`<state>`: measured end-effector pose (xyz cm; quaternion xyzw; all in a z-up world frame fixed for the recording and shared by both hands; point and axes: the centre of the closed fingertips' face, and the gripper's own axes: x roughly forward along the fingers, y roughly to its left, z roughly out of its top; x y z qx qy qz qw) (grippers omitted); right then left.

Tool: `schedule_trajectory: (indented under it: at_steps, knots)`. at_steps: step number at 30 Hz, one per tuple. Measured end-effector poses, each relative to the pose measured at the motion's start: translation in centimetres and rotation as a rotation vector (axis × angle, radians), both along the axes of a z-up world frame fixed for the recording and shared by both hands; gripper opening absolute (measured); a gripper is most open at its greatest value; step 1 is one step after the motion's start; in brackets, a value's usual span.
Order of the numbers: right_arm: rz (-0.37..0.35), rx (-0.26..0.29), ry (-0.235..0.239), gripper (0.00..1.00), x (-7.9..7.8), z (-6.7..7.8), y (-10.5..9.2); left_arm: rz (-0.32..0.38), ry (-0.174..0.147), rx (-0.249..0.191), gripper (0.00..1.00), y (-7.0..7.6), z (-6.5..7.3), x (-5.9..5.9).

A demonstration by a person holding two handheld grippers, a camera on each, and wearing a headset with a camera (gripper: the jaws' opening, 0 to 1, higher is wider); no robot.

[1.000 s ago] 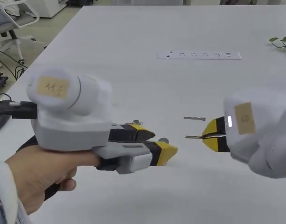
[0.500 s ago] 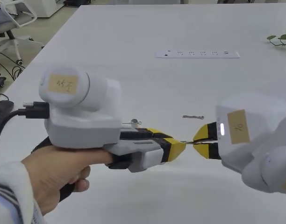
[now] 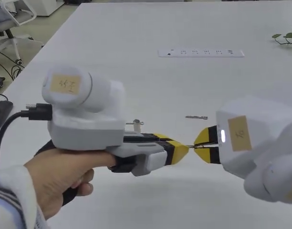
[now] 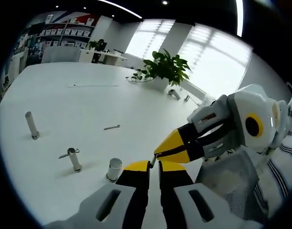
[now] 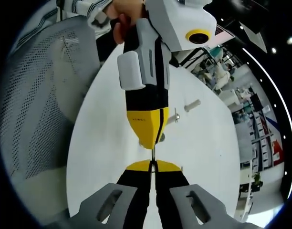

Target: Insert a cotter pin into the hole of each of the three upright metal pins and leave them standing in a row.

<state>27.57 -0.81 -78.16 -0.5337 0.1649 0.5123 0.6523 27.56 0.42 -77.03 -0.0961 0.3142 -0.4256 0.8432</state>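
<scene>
Cotter pin (image 3: 193, 146): it hangs level in the air between your two grippers, above the white table (image 3: 136, 71). On the left, your left hand (image 3: 55, 179) wraps the handle of the left gripper (image 3: 183, 148), whose yellow-tipped jaws sit close together and point right. The free end of the cotter pin reaches those tips. The view there is too tight to say whether they pinch it or merely touch it. To the right, the right gripper (image 3: 199, 145) faces the left one tip to tip. Its jaws are clamped on the other end of the cotter pin, which the right gripper view shows as a thin stem coming straight out from between them.

On the table, the left gripper view gives you the three metal pins in a rough line. The leftmost metal pin (image 4: 31, 125) stands upright. The middle metal pin (image 4: 75, 160) stands with a fitted cotter pin (image 4: 68, 153) through its top, the loop sticking out to its left. The nearest metal pin (image 4: 114, 170) stands just beside your left gripper's jaw. A loose cotter pin (image 4: 111, 127) lies flat farther back, apart from all three. Beyond it a power strip (image 4: 92, 85) lies on the table, and a potted plant (image 4: 162, 67) stands at the far edge.
</scene>
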Motion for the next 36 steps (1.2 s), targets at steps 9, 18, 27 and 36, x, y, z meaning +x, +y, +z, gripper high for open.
schedule_trajectory:
  at_steps: [9, 18, 27, 36]
  knots:
    - [0.008, -0.001, -0.004, 0.02, -0.18, 0.12, -0.02, -0.017, 0.012, -0.006, 0.02, -0.08, -0.05, -0.21]
    - [0.007, 0.003, -0.014, 0.02, -0.12, 0.47, 0.09, 0.006, 0.042, -0.059, 0.01, -0.06, 0.51, -0.23]
    - [0.011, 0.005, -0.019, 0.02, -0.23, 0.60, 0.13, 0.026, 0.074, -0.052, 0.00, 0.00, 0.57, -0.37]
    - [0.013, 0.010, -0.017, 0.03, -0.22, 0.59, 0.34, 0.061, 0.138, -0.058, 0.00, 0.11, 0.54, -0.53]
